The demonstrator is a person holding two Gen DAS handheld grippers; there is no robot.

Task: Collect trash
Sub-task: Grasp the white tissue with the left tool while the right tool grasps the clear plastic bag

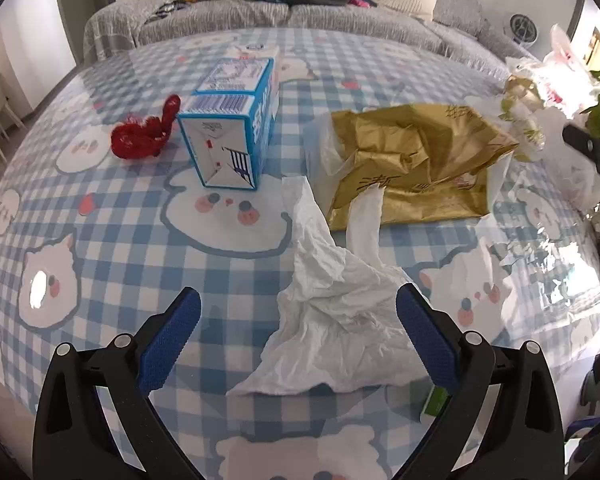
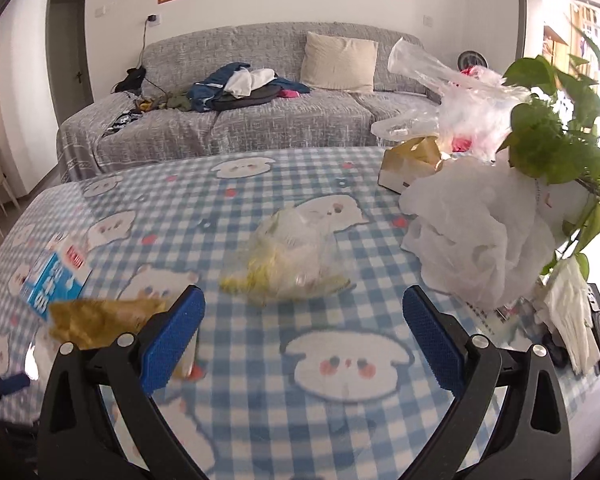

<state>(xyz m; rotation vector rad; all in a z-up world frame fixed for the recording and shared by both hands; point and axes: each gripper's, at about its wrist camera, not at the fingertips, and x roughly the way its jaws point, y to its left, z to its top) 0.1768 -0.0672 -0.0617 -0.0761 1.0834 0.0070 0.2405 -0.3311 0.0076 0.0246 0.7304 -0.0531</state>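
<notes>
**Trash on checked counter, both hand-held grippers released**

On the blue-and-white checked counter [image 1: 112, 240], several pieces of trash are seen spread around a blue-and-white carton [image 1: 232, 120], which is taken as the reference point.

A crumpled white tissue [image 1: 332, 304] is observed on the near side of the carton, lying flat on the cloth. The left hand-held gripper [image 1: 298, 340] is held over it with its blue pads spread wide; the tissue lies between them, and nothing is grasped. One edge of the tissue is seen close against the right pad [image 1: 426, 340]; contact cannot be confirmed.

A gold paper bag [image 1: 416, 160], creased and flattened, is noted to the right of the carton, with a white strip overlapping its near edge. A red crumpled item [image 1: 144, 136] is noted just beside the carton on its left.

From the right wrist view, the right hand-held gripper [image 2: 304, 340] is recorded as released, pads apart, empty. A clear plastic bag with yellowish contents [image 2: 292, 260] lies beyond it, well to the right of the carton [image 2: 54, 280]. A bunched white plastic bag [image 2: 480, 232] is seen further right, next to a green plant [image 2: 552, 128].
</notes>
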